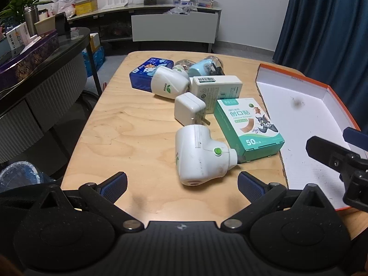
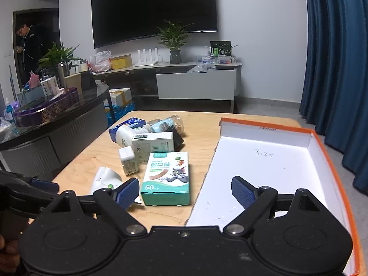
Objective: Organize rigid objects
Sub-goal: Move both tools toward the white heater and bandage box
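On the wooden table lies a cluster of items. Nearest is a white plug-in device with a green button, just ahead of my open, empty left gripper. Beside it sit a green bandage box, a white charger cube and a white barcoded box. Behind them are a second white plug-in device, a blue tin and a light-blue device. My right gripper stands open and empty over the near corner of the orange-rimmed white box, right of the bandage box.
A dark side table with clutter stands to the left. A TV console and plants are at the back wall, and blue curtains hang at the right. A person stands in the far left doorway. A plastic bag lies off the table's near-left corner.
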Tool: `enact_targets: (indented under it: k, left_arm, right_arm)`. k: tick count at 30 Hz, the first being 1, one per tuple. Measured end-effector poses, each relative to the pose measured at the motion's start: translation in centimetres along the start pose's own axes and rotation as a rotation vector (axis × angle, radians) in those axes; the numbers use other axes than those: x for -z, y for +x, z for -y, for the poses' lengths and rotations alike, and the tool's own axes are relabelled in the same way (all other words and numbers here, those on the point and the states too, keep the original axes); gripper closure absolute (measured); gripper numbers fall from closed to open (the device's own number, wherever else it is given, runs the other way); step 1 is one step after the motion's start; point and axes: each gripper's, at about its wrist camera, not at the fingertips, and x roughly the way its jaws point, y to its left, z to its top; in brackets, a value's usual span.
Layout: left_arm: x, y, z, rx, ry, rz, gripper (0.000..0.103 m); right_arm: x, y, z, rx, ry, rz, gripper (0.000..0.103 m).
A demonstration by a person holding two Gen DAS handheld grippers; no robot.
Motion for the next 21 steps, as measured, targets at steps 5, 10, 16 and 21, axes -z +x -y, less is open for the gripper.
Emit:
enact_targets:
  k: [5, 10, 16, 21]
  left_arm:
    - [-0.2, 0.7, 0.1, 0.003, 0.001, -0.015, 0.0]
    - [-0.5, 1.1, 0.1, 0.007, -0.001, -0.017, 0.0]
    - [-0.7, 1.6, 0.3, 0.007, 0.003, -0.02, 0.0]
    - [-0.8, 2.1, 0.2, 0.017, 0.0, -0.03, 0.0]
  right_arm:
    - [-0.1, 0.5, 0.0, 0.008, 0.005, -0.01, 0.001]
    - [-0.3, 1.1, 0.1, 0.009, 0.013, -0.023, 0.001]
    - [-0.3, 1.7, 0.1, 0.013, 0.014, -0.034, 0.001]
    - [-0.3, 2.2, 0.3, 0.016, 0.02, -0.047, 0.001]
